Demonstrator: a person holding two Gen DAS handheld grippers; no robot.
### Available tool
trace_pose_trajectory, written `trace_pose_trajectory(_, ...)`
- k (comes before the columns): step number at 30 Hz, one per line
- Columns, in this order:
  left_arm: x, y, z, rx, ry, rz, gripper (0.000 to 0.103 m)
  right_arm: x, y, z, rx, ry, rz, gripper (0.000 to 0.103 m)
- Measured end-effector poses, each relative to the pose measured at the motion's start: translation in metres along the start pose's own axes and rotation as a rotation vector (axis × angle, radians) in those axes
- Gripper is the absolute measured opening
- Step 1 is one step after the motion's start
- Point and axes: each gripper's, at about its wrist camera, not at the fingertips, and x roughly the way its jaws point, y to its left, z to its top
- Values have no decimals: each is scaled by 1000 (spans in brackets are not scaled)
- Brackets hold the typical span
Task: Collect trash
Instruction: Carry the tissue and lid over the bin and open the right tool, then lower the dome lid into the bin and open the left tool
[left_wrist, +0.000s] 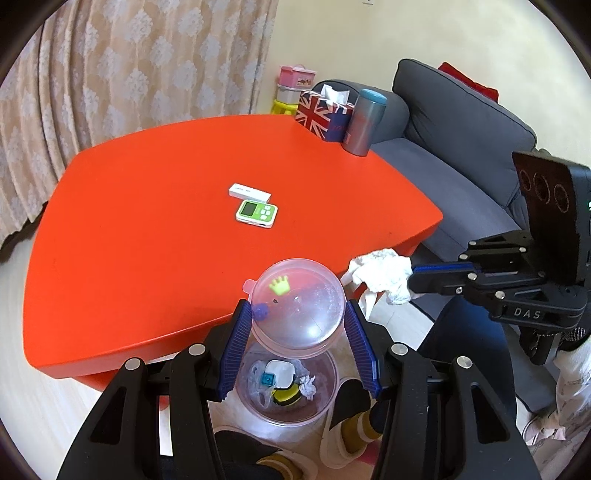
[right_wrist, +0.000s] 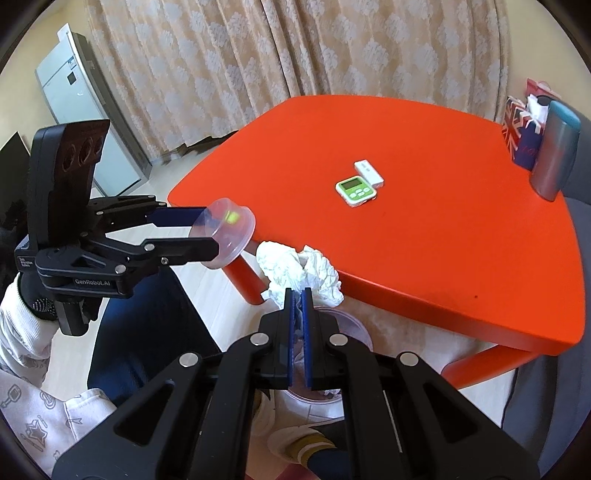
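Observation:
My left gripper (left_wrist: 299, 314) is shut on a clear domed plastic lid (left_wrist: 298, 301) and holds it above an open clear trash bin (left_wrist: 286, 413) on the floor, which holds several scraps. The lid (right_wrist: 231, 230) and left gripper (right_wrist: 210, 232) also show in the right wrist view. My right gripper (right_wrist: 299, 295) is shut on a crumpled white tissue (right_wrist: 299, 271), held just off the orange table's near edge, above the bin's rim (right_wrist: 351, 325). In the left wrist view the tissue (left_wrist: 382, 273) hangs right of the lid, on the right gripper (left_wrist: 413, 273).
The orange table (left_wrist: 166, 236) carries a green timer (left_wrist: 257, 213), a white box (left_wrist: 249, 191), a Union Jack tissue box (left_wrist: 321, 112) and a grey tumbler (left_wrist: 364, 122). A grey sofa (left_wrist: 461, 155) stands at the right. My legs and slippers are beside the bin.

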Motion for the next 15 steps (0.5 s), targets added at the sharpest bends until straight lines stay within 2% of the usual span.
trace_pose_trajectory(3,-1,1,2,-5,-5,3,51,5,0,0,-3,8,17,4)
trace_pose_trajectory(7,-2,3,3,-7,-10,11,51,8,1,0,-9,10,20,9)
trace_pose_trajectory(9,-2,3,2,-8,-11,12,51,8,0,1,-4,5,7,49)
trace_pose_trajectory(10,-2,3,2,-8,-11,11,51,7,0,2,1,-3,4,78)
trace_pose_trajectory(11,-2,3,2,-7,-10,11,51,4,-1,2,11,-20,7,83)
trace_pose_trajectory(15,-1,2,1,-7,-4,7,51,-1,-4,4,31,-37,-18,91)
